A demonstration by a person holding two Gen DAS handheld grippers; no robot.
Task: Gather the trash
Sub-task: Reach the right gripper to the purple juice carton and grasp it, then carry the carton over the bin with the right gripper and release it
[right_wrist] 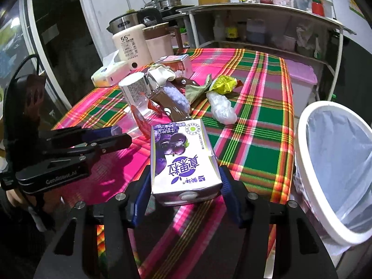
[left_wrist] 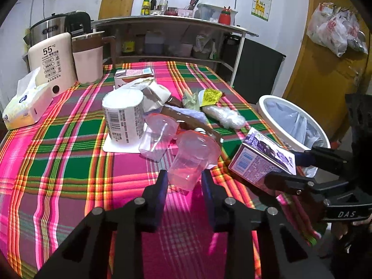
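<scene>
While the left gripper (left_wrist: 184, 180) looks over the plaid worktop (left_wrist: 69, 162), its fingers (left_wrist: 162, 181) are clamped on a clear plastic cup (left_wrist: 188, 162) lying beside the trash pile. From the right gripper (right_wrist: 184, 181), its fingers (right_wrist: 226, 186) squeeze a purple milk carton (right_wrist: 183, 162) above the worktop edge, near the white lined bin (right_wrist: 334, 162).
</scene>
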